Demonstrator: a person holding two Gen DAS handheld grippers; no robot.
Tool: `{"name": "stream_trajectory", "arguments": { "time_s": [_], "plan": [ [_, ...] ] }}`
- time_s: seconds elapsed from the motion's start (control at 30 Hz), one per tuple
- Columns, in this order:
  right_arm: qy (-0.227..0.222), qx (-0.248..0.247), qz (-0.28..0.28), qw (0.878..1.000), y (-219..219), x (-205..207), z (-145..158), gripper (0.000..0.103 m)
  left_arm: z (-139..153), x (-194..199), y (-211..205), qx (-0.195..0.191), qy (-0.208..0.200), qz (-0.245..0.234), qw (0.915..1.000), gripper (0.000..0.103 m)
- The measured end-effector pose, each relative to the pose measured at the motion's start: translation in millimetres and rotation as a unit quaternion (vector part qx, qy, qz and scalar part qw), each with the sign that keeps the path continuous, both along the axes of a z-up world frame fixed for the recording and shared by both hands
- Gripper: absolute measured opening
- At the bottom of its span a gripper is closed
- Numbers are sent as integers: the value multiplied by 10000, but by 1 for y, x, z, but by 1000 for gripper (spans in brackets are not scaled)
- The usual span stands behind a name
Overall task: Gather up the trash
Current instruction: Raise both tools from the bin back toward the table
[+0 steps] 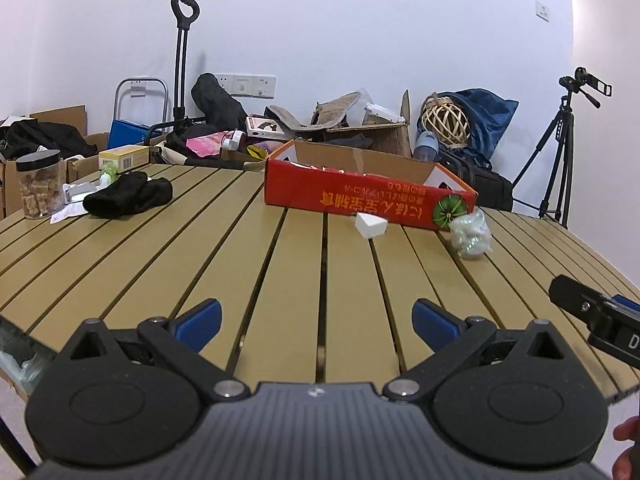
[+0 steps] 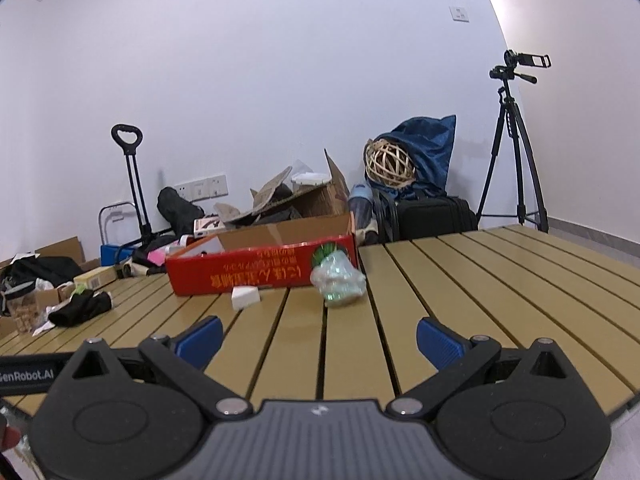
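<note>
With both grippers' fingers [image 2: 438, 340] wide and empty, the crinkly plastic wad [image 2: 338, 282] ahead could skid against the red box [image 2: 256, 272] when pinched.

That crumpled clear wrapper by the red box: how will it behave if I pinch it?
The crumpled clear wrapper looks thin and puffy, so it will probably collapse between the fingers. It seems very light, so a nudge may skid it along the slatted table rather than tip it.

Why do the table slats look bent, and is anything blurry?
Left wrist view: fisheye bows the table slats outward; red box stays sharp. Right wrist view: same bowing, dark corners; crumpled plastic looks slightly soft.
</note>
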State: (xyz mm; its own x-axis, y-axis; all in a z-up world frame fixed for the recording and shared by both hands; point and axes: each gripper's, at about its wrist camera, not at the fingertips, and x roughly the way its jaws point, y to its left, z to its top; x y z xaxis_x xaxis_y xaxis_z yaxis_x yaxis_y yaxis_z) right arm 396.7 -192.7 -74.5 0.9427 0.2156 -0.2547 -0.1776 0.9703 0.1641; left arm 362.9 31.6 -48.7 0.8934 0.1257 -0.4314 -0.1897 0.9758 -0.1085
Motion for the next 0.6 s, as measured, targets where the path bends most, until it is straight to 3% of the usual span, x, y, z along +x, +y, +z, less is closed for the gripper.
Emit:
{"name": "stream_trajectory", "arguments": {
  "time_s": [0.33,0.6],
  "plan": [
    [-1,-128,6,9999,14,51,8,103,7,40,9,40,79,-51,9999,103],
    [264,-142,130,9995,19,89,10,103,13,73,14,50,61,-100,9999,103]
  ]
}}
